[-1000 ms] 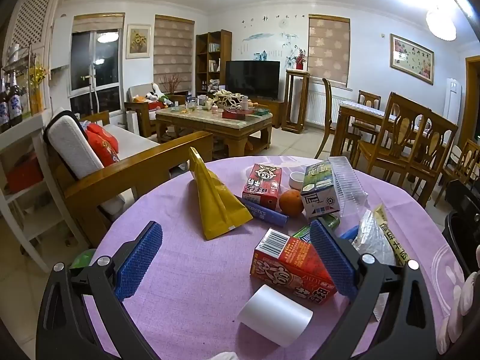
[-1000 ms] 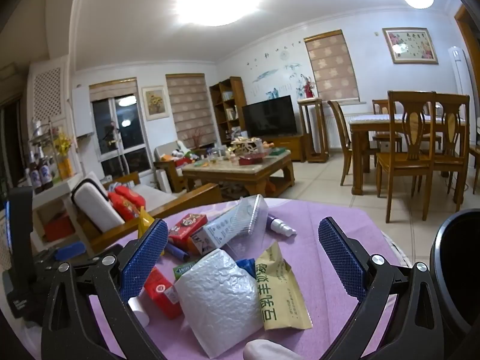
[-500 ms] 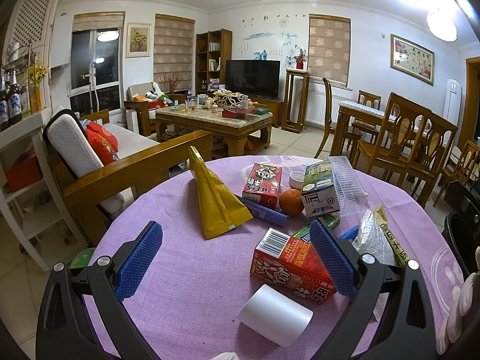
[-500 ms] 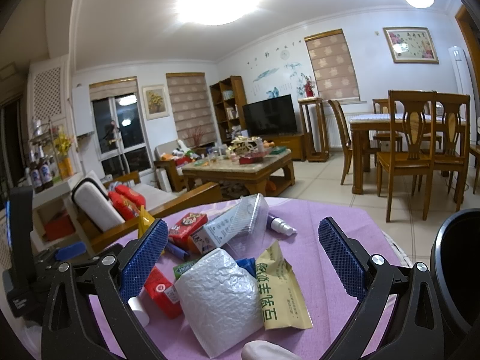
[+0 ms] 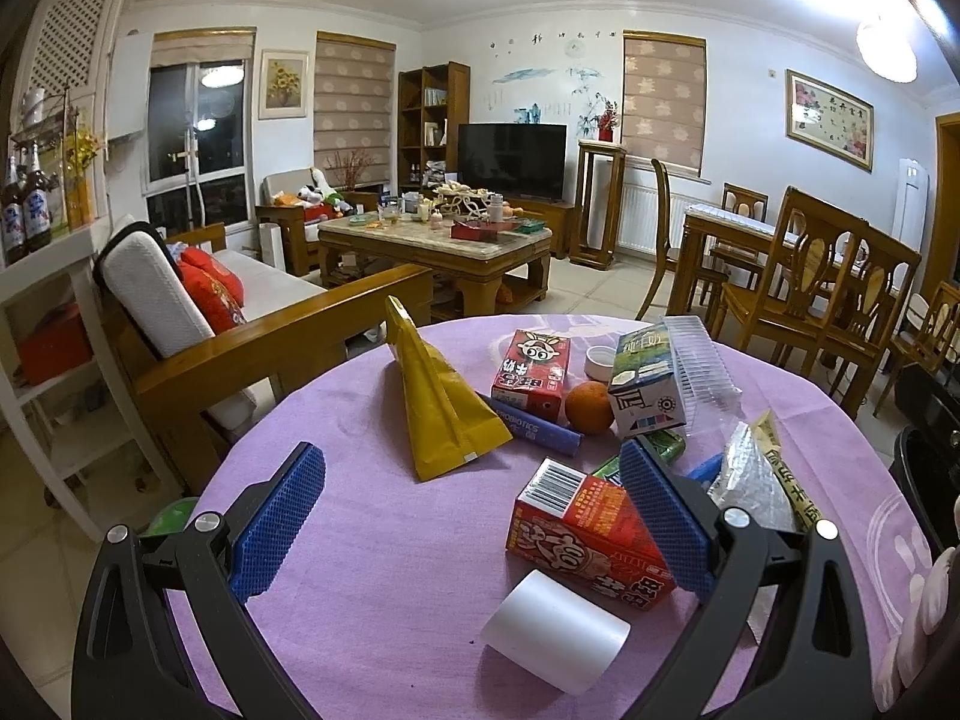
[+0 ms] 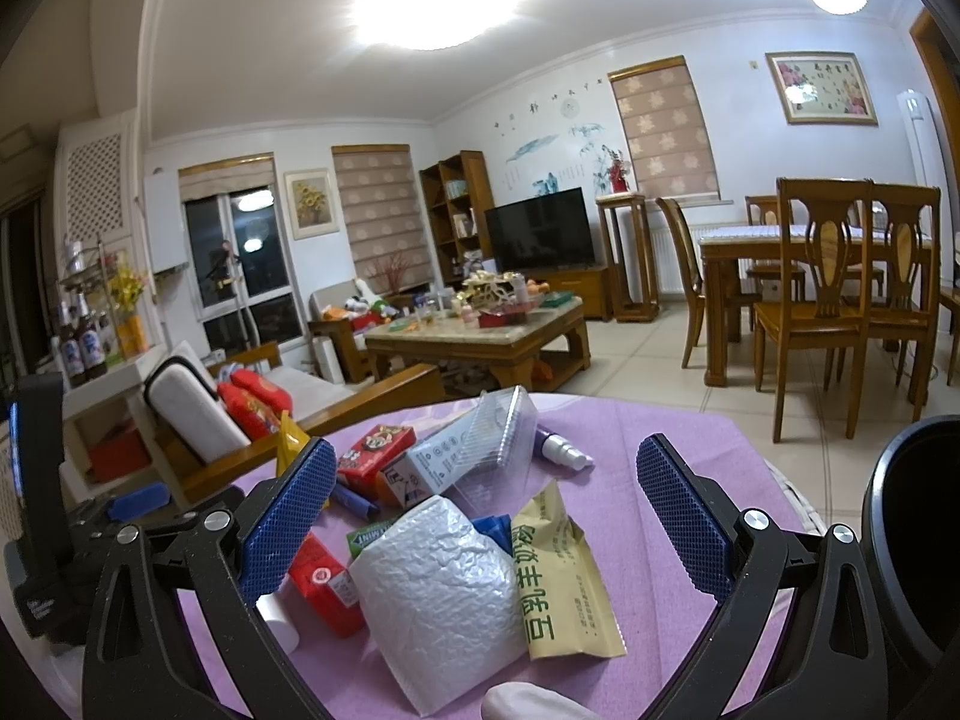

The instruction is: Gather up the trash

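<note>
Your left gripper (image 5: 471, 525) hovers spread wide and empty over a round table (image 5: 372, 576) with a purple cloth. Only this view shows the yellow pouch (image 5: 441, 414), the orange (image 5: 589, 407) and the white paper roll (image 5: 555, 639) lying beside a red carton (image 5: 585, 531). Your right gripper (image 6: 486, 519), also spread and holding nothing, frames a white padded envelope (image 6: 438, 600) touching a tan snack wrapper (image 6: 561, 576). Only this view shows the black bin (image 6: 915, 546) at the far right, beside the table.
</note>
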Demonstrator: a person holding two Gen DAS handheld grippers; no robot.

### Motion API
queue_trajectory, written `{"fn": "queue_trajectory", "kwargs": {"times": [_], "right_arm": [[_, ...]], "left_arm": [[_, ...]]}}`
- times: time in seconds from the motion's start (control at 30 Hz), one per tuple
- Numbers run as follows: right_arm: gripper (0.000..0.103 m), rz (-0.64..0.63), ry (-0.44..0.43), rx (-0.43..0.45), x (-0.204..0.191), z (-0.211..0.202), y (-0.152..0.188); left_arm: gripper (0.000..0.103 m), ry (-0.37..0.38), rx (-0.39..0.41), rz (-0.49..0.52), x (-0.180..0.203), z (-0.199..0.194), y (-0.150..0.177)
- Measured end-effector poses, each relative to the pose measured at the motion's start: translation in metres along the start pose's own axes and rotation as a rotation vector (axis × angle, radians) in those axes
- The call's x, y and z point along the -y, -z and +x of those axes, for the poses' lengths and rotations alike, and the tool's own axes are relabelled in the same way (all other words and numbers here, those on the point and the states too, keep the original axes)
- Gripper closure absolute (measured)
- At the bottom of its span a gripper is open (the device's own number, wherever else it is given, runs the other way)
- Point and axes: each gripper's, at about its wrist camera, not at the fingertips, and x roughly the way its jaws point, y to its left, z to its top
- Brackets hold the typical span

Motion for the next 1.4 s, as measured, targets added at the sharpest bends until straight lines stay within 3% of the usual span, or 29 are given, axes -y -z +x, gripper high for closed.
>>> {"fn": "queue_trajectory", "kwargs": {"times": [1.4], "right_arm": [[0.004, 0.004, -0.002, 0.0, 0.0008, 0.0003, 0.0015]], "left_arm": [[0.005, 0.006, -0.009, -0.006, -0.0013, 0.0005, -0.0018]]}}
